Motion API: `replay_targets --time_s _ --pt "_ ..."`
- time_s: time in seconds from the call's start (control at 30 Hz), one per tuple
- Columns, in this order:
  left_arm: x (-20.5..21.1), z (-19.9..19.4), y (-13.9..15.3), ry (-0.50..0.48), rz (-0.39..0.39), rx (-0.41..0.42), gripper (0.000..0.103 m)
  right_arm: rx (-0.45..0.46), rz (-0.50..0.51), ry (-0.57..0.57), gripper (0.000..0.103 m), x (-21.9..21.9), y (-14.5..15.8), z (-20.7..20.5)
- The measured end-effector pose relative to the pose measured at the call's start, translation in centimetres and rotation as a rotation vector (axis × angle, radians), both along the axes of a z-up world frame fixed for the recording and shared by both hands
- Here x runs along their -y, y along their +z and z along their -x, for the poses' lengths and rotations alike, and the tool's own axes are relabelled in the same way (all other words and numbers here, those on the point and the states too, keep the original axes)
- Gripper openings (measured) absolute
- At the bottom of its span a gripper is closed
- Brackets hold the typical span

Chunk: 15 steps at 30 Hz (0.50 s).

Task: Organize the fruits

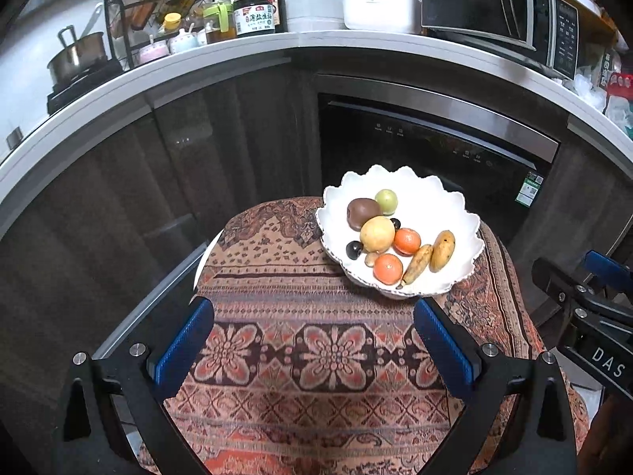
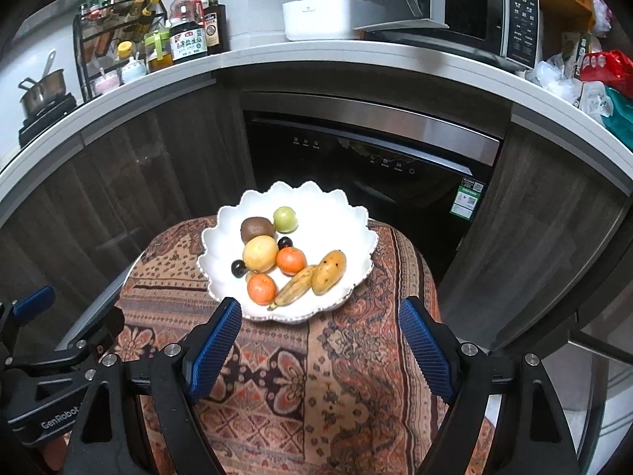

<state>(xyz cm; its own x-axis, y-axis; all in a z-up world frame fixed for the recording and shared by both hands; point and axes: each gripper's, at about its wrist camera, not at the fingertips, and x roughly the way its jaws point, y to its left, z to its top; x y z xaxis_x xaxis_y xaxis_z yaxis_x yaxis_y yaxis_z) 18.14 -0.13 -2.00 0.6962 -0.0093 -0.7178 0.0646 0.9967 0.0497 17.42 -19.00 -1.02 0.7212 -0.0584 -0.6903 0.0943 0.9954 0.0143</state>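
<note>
A white scalloped bowl (image 1: 447,206) (image 2: 340,213) stands on a patterned cloth. In it lie a kiwi (image 1: 362,211) (image 2: 256,228), a green fruit (image 1: 386,200) (image 2: 285,219), a yellow fruit (image 1: 377,234) (image 2: 260,253), two oranges (image 1: 406,241) (image 1: 388,268) (image 2: 291,261) (image 2: 261,288), a small banana (image 1: 417,264) (image 2: 294,286), a mango (image 1: 442,250) (image 2: 329,272) and dark grapes (image 1: 354,249) (image 2: 238,268). My left gripper (image 1: 312,318) is open and empty, in front of the bowl. My right gripper (image 2: 320,318) is open and empty, just before the bowl's near rim.
The patterned cloth (image 1: 300,356) (image 2: 308,376) covers a small round table. Behind it stands a dark dishwasher (image 1: 435,138) (image 2: 368,158) under a curved counter (image 1: 237,55) with bottles, a pot, a rice cooker and a microwave. The other gripper shows at each view's edge (image 1: 585,308) (image 2: 43,352).
</note>
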Motion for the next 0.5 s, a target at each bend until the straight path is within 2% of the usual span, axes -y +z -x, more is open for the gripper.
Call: replay_targets --time_s 0.5 --pt "-0.5 6.1 1.1 0.007 -0.006 0.044 0.103 0.021 -0.02 0.005 0.083 0.0 0.2 5.7"
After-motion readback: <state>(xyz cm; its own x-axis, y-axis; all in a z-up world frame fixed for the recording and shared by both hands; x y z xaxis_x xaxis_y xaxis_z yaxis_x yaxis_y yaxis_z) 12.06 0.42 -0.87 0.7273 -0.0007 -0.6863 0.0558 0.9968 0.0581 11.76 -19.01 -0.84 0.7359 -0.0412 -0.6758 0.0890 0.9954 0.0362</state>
